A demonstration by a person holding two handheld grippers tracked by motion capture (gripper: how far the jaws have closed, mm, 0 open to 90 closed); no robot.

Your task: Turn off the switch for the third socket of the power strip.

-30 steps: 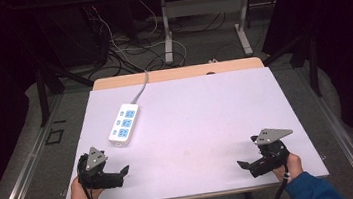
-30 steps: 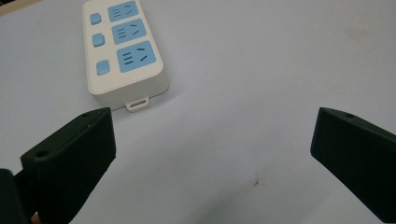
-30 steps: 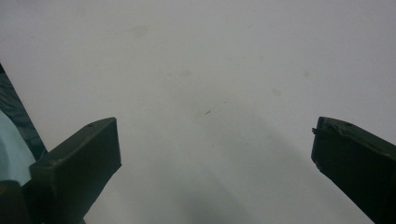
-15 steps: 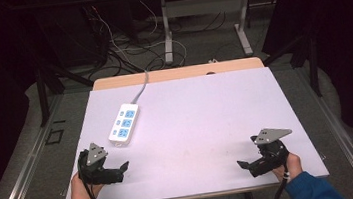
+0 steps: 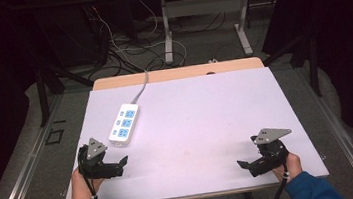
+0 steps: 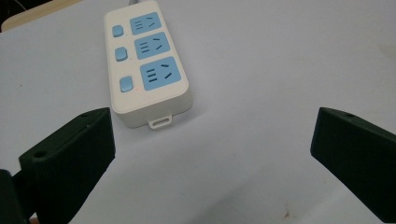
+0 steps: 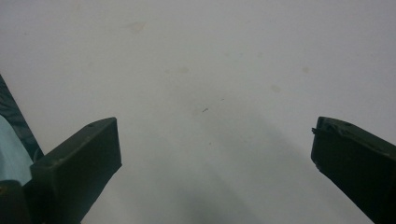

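Here, a white table (image 5: 207, 121) spreads bare but for a white power strip (image 5: 124, 124) with three blue sockets lying flat toward its near-left part, its grey cord (image 5: 141, 87) running off over the far edge. At the near-left corner a person's left gripper (image 5: 119, 165) rests low with jaws spread wide and nothing between them, the strip (image 6: 145, 65) just ahead of it and apart, while the right gripper (image 5: 246, 167) sits at the near-right corner, well away, likewise gaping over faintly stained tabletop (image 7: 210, 70).
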